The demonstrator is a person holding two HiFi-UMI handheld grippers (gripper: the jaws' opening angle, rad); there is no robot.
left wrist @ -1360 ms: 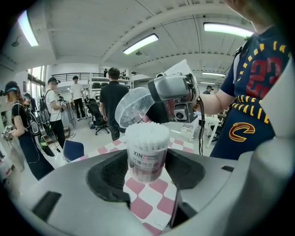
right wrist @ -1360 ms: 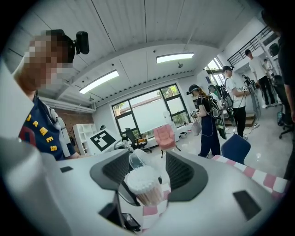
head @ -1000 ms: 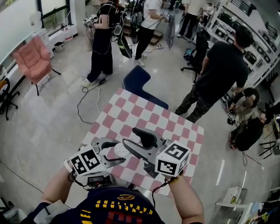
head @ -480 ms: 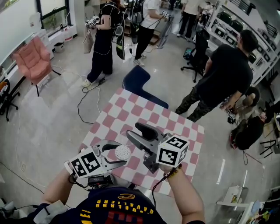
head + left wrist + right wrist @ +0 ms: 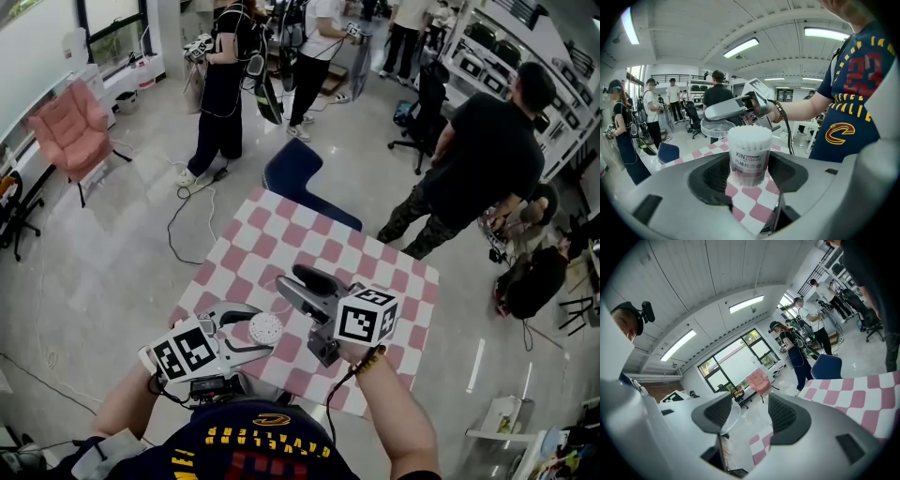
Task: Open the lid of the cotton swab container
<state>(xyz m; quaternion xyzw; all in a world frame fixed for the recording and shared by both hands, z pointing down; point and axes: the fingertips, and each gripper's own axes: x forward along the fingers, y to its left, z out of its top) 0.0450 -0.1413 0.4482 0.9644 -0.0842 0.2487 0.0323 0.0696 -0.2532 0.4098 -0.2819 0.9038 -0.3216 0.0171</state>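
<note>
One cotton swab container, a clear cylinder packed with white-tipped swabs and bearing a printed label, stands upright between the pads of the left tongs, which are closed against its sides. Its top is uncovered, the swab tips showing as a white disc in the head view. It sits over the near part of the pink-and-white checked bench; whether its base touches the surface cannot be confirmed. The clear round lid is off and apart from the container, carried at the jaws of the right tongs, beyond and slightly higher. In the right gripper view those jaws stand at a moderate gap, with the lid's transparent rim lying against one pad. Each tool is held by a bare forearm of the person in the dark numbered jersey. Past the far edge of the bench stands a blue chair. A pink armchair is well apart by the windows, and several people stand about the room
</note>
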